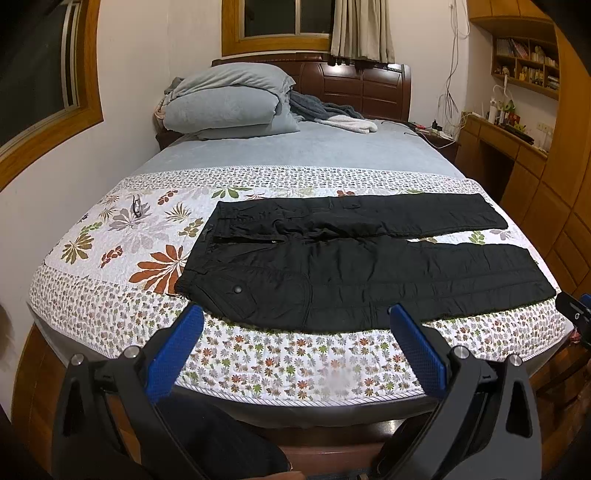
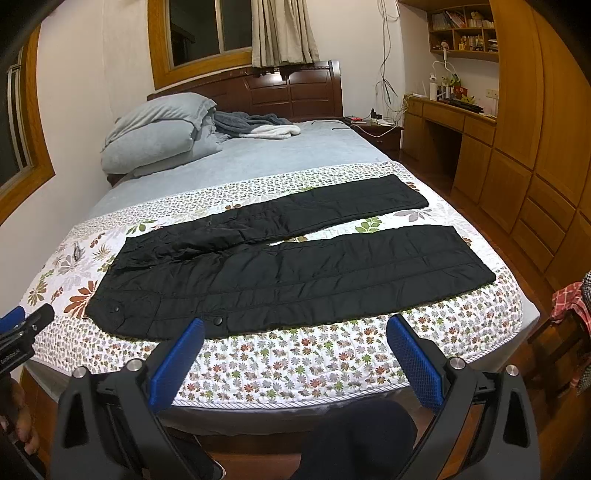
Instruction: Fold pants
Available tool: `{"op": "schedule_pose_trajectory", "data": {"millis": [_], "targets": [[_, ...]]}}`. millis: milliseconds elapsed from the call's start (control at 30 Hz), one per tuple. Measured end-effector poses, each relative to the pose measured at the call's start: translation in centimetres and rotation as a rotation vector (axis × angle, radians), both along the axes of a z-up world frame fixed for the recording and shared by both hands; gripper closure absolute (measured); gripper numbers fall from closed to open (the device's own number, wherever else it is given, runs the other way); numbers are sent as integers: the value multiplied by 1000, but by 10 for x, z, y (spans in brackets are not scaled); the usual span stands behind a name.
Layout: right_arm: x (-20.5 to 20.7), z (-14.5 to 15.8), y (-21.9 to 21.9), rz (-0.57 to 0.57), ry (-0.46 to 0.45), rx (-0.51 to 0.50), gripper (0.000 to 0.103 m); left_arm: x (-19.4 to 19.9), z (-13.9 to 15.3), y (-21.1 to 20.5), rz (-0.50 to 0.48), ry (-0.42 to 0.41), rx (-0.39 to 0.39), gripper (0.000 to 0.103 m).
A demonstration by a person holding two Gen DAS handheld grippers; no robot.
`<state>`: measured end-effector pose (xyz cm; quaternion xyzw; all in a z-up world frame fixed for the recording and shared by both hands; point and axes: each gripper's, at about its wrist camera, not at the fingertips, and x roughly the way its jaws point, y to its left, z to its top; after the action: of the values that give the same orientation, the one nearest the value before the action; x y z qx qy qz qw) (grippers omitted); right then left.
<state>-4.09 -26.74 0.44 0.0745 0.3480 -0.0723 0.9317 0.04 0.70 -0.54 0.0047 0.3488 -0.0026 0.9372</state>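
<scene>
Shelves: a wooden wall shelf [image 1: 526, 62] at the upper right of both views holds books and small items, too small to identify.
Desk: a wooden desk [image 2: 456, 118] below the shelf carries bottles and small objects against the wall.
Pants: black pants [image 1: 354, 266] lie flat across the middle of both frames, waistband toward the left, both legs extending right with a narrow gap between them near the cuffs.
Left gripper: the left gripper [image 1: 295, 317] sits at the bottom centre of the left wrist view, blue fingers [image 1: 175, 352] spread wide apart and holding nothing.
Left gripper position: its tips appear over the near edge of the pants, one by the waistband, one by the near leg; contact cannot be determined.
Right gripper: the right gripper [image 2: 295, 328] sits at the bottom centre of the right wrist view, fingers [image 2: 415, 360] spread wide and holding nothing.
Right gripper position: its left tip overlaps the near hem of the pants in frame; its right tip lies over bare quilt below the near leg.
Surface: a floral quilt [image 2: 295, 365] covers the near part of a bed [image 1: 295, 147]; a grey sheet covers the far part.
Bedding: folded grey bedding [image 1: 229, 99] is stacked at the upper left by the dark wooden headboard [image 1: 365, 86].
Room: a window with a curtain [image 1: 360, 29] sits above the headboard; wooden cabinets [image 2: 535, 155] fill the right side.
</scene>
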Motion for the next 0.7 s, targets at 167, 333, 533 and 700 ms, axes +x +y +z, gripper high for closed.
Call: {"op": "schedule_pose_trajectory", "data": {"millis": [167,333,533,700], "targets": [[0,0,-1,1,0,3,3,0,0,0,0,1,1,3],[0,0,-1,3,1,2,3,0,0,0,1,0,1,3],[0,1,-1,3,-1,2,3,0,0,1,2,0,2,3],[2,2,2,4,-2,1,3,0,1,2,4,-2,5,3]]}}
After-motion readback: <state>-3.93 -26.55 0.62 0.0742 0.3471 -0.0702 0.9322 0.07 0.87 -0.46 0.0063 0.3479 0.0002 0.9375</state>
